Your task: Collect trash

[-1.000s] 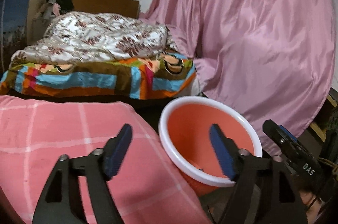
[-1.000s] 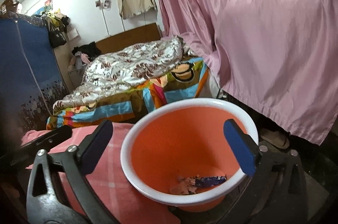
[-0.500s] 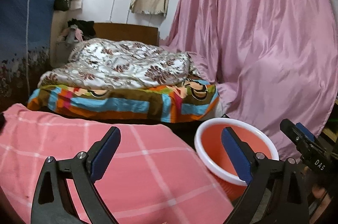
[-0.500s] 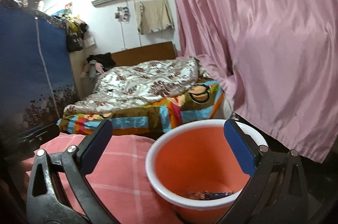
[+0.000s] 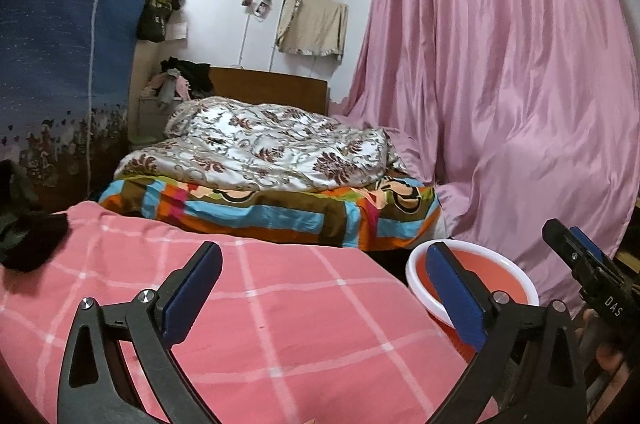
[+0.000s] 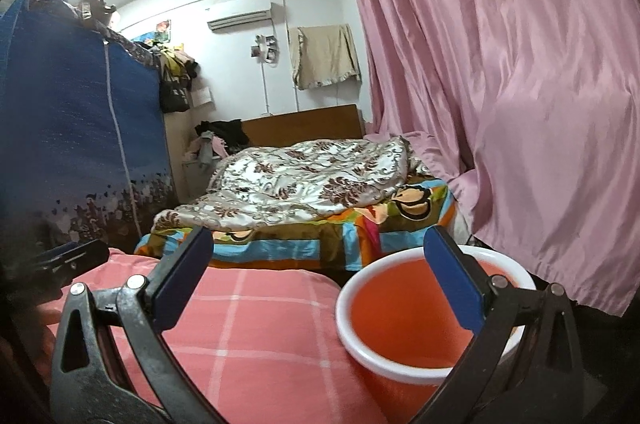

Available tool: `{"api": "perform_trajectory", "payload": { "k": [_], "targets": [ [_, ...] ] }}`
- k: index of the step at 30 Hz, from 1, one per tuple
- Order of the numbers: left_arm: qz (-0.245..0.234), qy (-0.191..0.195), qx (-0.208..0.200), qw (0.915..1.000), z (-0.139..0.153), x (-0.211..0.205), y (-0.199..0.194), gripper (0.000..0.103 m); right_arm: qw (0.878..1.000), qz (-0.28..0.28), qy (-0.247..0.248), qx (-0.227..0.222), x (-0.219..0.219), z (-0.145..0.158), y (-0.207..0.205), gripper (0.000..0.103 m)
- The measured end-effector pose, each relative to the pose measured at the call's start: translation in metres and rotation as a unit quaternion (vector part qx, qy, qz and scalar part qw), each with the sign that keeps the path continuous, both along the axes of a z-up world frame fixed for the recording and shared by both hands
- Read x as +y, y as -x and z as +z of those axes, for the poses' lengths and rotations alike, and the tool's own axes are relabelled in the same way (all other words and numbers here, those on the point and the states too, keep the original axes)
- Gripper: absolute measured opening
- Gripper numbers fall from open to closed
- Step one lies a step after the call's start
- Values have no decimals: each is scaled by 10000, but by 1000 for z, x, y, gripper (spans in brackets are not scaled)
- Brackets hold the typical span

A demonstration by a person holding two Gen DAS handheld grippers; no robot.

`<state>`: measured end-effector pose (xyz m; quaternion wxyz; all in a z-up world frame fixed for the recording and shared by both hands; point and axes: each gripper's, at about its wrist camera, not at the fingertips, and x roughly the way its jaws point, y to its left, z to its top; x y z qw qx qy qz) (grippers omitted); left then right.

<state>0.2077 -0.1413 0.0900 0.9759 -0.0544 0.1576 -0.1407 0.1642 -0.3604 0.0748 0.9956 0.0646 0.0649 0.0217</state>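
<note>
Trash bucket (image 6: 404,336), orange with a white rim, sits low right, tight against the pink checked blanket's (image 5: 260,324) edge. Left gripper (image 5: 324,296) is opening over that blanket, nothing between its fingers. Right gripper (image 6: 320,276) is spread wide, empty, straddling the bucket's rim.

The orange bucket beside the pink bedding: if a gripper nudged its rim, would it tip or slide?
The orange bucket looks like thin plastic, probably light. It stands upright against the pink checked bedding, which would likely brace it that way; pushed elsewhere, it would probably slide or tip.
</note>
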Motion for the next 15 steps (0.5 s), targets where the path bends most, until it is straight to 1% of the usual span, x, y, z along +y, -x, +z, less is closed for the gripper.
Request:
{"api": "perform_trajectory", "payload": {
  "k": [6,9,15],
  "targets": [
    [160,-7,-104,9998,-2,27,31,100,9997,204,3,-99,22,-3,22,103],
    [287,-68,-187,9994,-4,41,50,101,9994,316,-48,-151,37,-6,34,103],
    [600,-178,-334,9975,-12,65,85,101,9984,524,46,-230,66,-17,62,103]
  ]
}}
